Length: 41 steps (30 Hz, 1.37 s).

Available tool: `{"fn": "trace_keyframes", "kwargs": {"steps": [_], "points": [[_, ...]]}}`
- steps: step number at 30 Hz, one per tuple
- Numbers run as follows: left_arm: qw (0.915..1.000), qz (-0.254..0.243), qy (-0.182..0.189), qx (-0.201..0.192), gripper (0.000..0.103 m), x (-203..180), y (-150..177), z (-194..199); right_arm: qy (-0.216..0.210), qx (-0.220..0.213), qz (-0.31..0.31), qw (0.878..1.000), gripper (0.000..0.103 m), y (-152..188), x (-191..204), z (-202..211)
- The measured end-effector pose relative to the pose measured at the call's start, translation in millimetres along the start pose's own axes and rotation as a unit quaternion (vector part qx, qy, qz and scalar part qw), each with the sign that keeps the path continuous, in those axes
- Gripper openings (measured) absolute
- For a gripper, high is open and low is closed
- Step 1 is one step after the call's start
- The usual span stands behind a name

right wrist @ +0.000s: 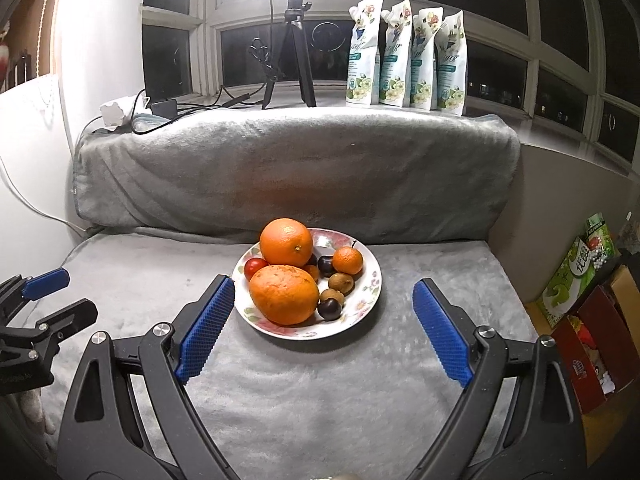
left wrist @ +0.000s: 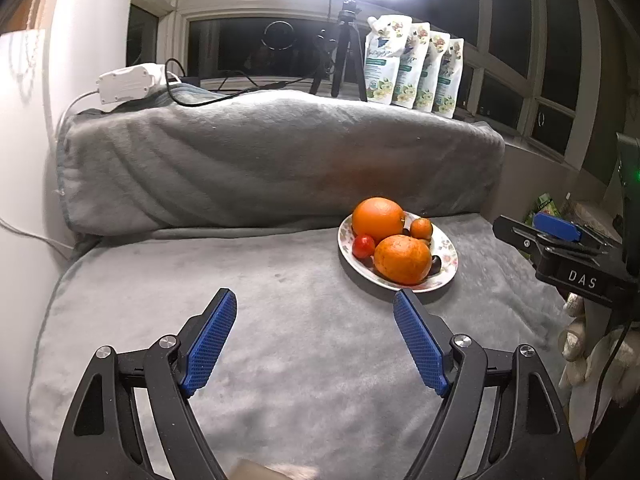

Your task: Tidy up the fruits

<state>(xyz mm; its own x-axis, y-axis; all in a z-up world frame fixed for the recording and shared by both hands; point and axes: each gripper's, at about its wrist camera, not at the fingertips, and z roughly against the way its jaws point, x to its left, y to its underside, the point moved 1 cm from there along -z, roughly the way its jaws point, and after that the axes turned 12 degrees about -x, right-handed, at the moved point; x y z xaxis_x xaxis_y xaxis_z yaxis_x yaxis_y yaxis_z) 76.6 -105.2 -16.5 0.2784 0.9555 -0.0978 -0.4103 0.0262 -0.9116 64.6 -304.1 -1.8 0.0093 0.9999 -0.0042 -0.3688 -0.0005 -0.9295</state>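
A floral plate sits on the grey blanket and holds two large oranges, a small tangerine, a red cherry tomato, dark plums and brown longans. The plate also shows in the left wrist view with the oranges. My right gripper is open and empty, just in front of the plate. My left gripper is open and empty, to the left of the plate. The right gripper shows at the right edge of the left wrist view.
A grey blanket-covered cushion rises behind the plate. A tripod with a bright lamp, several pouches and cables stand on the sill. Boxes sit on the floor at the right. A white wall is at the left.
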Motion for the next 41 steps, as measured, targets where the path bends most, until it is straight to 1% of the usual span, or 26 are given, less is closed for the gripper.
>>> {"fn": "trace_keyframes", "kwargs": {"steps": [5, 20, 41], "points": [[1.0000, 0.006, -0.004, 0.001, 0.081, 0.9, -1.5, 3.4, 0.000, -0.001, 0.000, 1.000, 0.093, 0.4, -1.0, 1.0], [0.9999, -0.009, -0.014, -0.002, 0.081, -4.0, -2.9, 6.1, 0.003, -0.001, -0.007, 1.000, 0.093, 2.5, -4.7, 6.0], [0.9998, -0.003, -0.017, 0.003, 0.081, 0.4, 2.6, 6.4, 0.003, 0.004, -0.008, 1.000, 0.093, 6.4, -4.9, 5.5]]}}
